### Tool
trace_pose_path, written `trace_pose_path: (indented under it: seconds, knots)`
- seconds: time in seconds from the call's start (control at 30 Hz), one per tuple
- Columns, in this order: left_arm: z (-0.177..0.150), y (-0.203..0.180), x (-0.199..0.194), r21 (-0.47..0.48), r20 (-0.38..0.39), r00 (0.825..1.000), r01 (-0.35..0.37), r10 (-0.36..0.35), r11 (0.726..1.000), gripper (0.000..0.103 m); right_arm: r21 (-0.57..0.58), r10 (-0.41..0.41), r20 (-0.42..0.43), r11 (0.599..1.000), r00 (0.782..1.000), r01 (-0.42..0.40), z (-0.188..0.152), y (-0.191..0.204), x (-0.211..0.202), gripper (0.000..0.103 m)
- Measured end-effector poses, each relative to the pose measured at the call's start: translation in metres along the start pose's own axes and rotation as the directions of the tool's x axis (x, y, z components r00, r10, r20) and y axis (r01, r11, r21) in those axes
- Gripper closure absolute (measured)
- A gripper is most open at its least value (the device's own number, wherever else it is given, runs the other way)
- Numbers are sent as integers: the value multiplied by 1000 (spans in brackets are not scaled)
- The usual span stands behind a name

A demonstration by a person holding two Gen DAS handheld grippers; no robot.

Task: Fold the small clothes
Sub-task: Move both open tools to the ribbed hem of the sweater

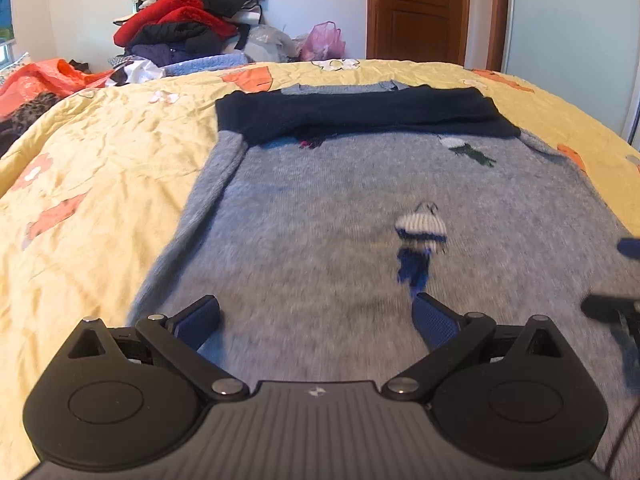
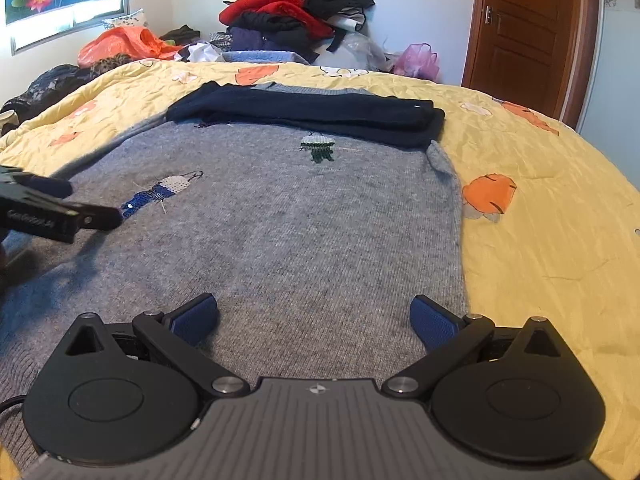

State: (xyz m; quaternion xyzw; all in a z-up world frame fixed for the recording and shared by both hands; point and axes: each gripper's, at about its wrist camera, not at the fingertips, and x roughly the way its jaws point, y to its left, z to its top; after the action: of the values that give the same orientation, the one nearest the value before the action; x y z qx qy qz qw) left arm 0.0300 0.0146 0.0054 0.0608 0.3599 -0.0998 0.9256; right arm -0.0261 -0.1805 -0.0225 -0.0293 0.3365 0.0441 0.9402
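A grey knit sweater [image 1: 320, 208] [image 2: 288, 216] with small embroidered figures lies flat on the yellow bed cover, back side up toward me. Its dark navy sleeves [image 1: 360, 112] [image 2: 312, 114] are folded across the far end. My left gripper [image 1: 316, 316] hovers open over the sweater's near part, nothing between its blue pads. My right gripper [image 2: 314, 316] is open too, above the near right part of the sweater beside its right edge. The left gripper's fingers [image 2: 60, 208] show at the left edge of the right wrist view.
The yellow flowered bed cover [image 1: 100, 168] [image 2: 540, 208] spreads around the sweater. A heap of red, black and blue clothes [image 1: 188, 24] [image 2: 296, 12] rises at the far side, with an orange bag [image 2: 120, 44] and a pink bag [image 1: 324, 42]. A brown door [image 1: 416, 8] stands behind.
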Motion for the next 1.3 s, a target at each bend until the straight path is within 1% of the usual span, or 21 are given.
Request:
trace_pose_path:
  seconds: [0.17,0.37,0.47,0.5,0.57,0.6,0.7,0.8,1.17,1.3]
  knots:
    - [-25,1,-28,40,-5,1000,-10,10,999,0,2,6,2,1000,1000,-6,-1,-1,0,0]
    - [-50,10,-54,-15,-18,1000,-22,21,1000,0,7,1,1,1000,1000,-1,0,-1,-1,0]
    - [-59,9,-63,-37,-13,1000,-28,28,999,0,20,-9,-14,1000,1000,10,-3,4,-9,0]
    - [-62,8,-65,-41,-10,999,-31,30,999,0,22,6,-20,1000,1000,-6,-5,7,-13,0]
    - [-65,6,-68,-51,-7,999,-37,37,998,0,12,43,-29,999,999,-42,-11,14,-22,0]
    - [-66,5,-69,-56,-8,999,-39,38,998,0,-1,45,-31,999,998,-45,-15,18,-26,0]
    - [-67,2,-72,-46,-13,999,-34,34,998,0,-37,31,-21,999,999,-32,-26,26,-36,0]
    - [-68,2,-73,-45,-17,999,-32,31,998,0,-14,34,-23,999,999,-34,-32,25,-45,0]
    - [-73,-2,-84,-37,-31,998,-50,49,998,0,-37,33,-43,999,999,-35,-42,20,-59,0]
    - [-74,-2,-86,-37,-35,998,-47,45,998,0,-39,31,-46,999,998,-32,-45,19,-63,0]
